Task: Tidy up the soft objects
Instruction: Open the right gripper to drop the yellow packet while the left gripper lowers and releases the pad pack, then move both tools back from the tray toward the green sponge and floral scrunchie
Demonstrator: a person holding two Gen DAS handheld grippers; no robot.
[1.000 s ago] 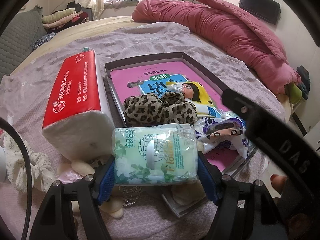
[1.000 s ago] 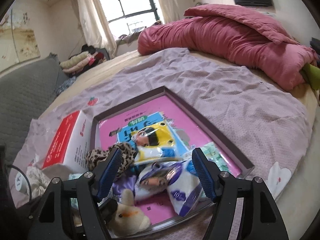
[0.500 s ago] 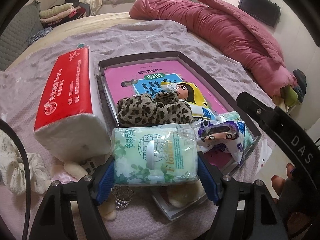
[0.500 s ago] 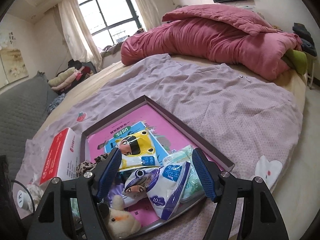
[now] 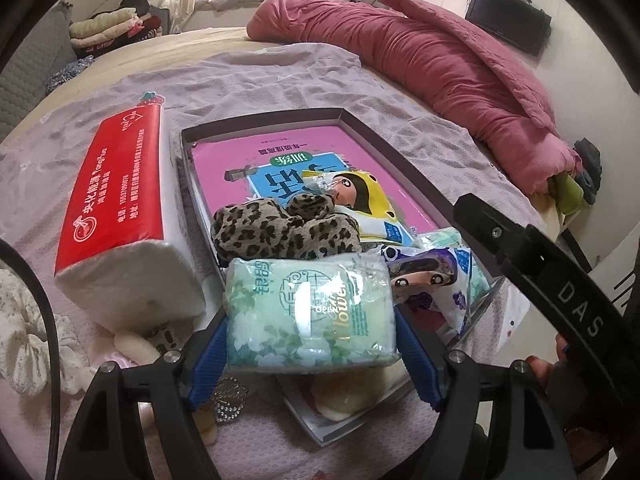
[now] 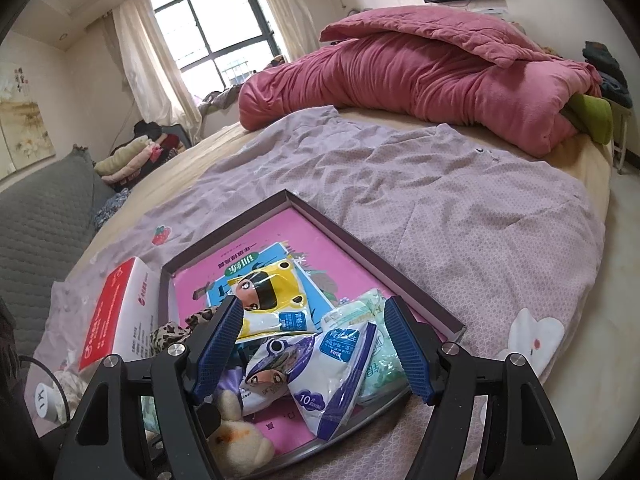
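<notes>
Left gripper (image 5: pixel 312 332): we see its blue pads (image 5: pixel 210 354) pressed on both short ends of the pale green floral plastic tissue pack (image 5: pixel 310 312), which fills the whole gap, held level, raised above the bed.
Pack vs tray: green pack sits in front of the near-left corner of the shallow dark-rimmed tray w/ pink base (image 5: pixel 404 160); can't tell if it touches the rim.
Right gripper (image 6: pixel 314 346): we read it as spread wide, nothing pinched; fingers straddle the pile in the tray's near end w/o pressing on it.
Between right fingers: white-and-purple cartoon-face wipes packet (image 6: pixel 320 376), tilted, lying across a 2nd pale green pack (image 6: pixel 380 364); yellow cartoon-character packet (image 6: pixel 268 300) just behind.
Leopard-print fabric scrunchie (image 5: pixel 280 228): in tray, left side, just behind the held pack.
Red-and-white wrapped tissue brick (image 5: pixel 120 208): on the lilac bedsheet (image 5: pixel 260 84), just beside the tray's left rim.
Cream plush toy (image 6: pixel 236 436): at tray's near edge, below right gripper's left finger.
Pink quilt (image 6: pixel 440 76): bunched at far side of bed, well apart.
</notes>
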